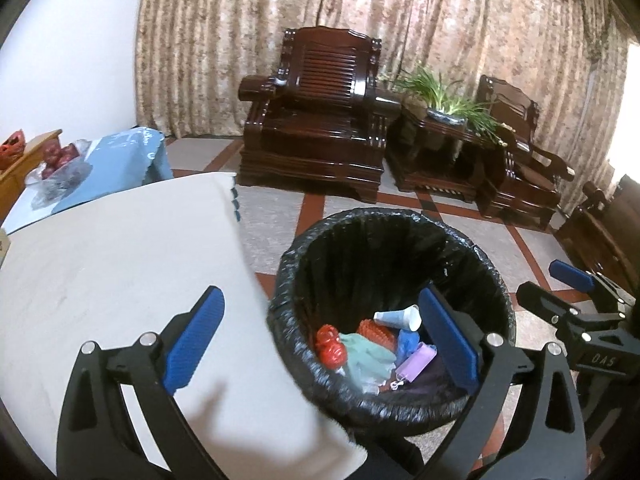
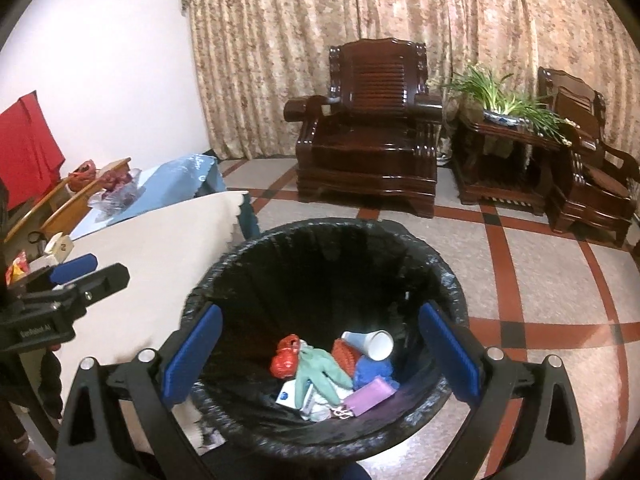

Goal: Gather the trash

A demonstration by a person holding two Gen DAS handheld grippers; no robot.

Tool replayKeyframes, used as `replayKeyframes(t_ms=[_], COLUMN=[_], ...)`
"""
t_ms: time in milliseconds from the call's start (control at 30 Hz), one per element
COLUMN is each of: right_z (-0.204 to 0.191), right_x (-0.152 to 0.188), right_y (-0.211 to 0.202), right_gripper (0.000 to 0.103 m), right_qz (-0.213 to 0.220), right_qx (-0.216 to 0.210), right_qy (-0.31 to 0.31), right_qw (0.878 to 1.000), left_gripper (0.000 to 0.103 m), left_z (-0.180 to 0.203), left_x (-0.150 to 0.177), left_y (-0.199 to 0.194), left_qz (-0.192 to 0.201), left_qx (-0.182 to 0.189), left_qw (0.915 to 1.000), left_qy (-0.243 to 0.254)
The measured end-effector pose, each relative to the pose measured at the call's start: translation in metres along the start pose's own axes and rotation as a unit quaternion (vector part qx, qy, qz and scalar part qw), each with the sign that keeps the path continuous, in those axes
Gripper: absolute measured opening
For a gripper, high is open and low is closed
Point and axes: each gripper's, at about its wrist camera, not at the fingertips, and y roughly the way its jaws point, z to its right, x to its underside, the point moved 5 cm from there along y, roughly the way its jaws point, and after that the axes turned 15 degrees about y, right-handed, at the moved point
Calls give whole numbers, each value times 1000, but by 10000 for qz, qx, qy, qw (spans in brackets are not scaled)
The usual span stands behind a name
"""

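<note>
A round bin with a black liner [image 1: 472,248] [image 2: 256,248] stands on the floor beside a white table [image 1: 120,260] [image 2: 168,240]. Inside lie a paper cup [image 2: 374,343], a green glove [image 2: 320,372], a red bag [image 2: 285,358], an orange mesh piece [image 2: 345,354], a blue wad [image 2: 372,370] and a purple packet [image 2: 370,396]. My left gripper [image 1: 320,340] is open and empty, straddling the table edge and the bin rim. My right gripper [image 2: 320,360] is open and empty above the bin mouth. Each gripper shows in the other's view, the right one [image 1: 576,280] and the left one [image 2: 80,268].
Two dark wooden armchairs [image 1: 316,120] [image 2: 592,168] and a side table with a potted plant [image 2: 504,104] stand before the curtain. A blue-covered table [image 2: 168,184] with a plastic bag of fruit [image 1: 60,164] is at the left. The floor is tiled.
</note>
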Motion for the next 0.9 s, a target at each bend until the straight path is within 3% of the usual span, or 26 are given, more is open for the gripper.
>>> replayKeyframes(t_ms=[900], right_z=[-62], right_x=[5], right_y=[-61], right_gripper=[97], right_qz=[223], right_qx=[-485], right_qy=[-404], right_qw=[9978], left_gripper=[95], left_z=[-14], left_x=[8], left_y=[-100], left_qz=[469], left_qx=[-540], left_qw=[9974], left_qy=[-94])
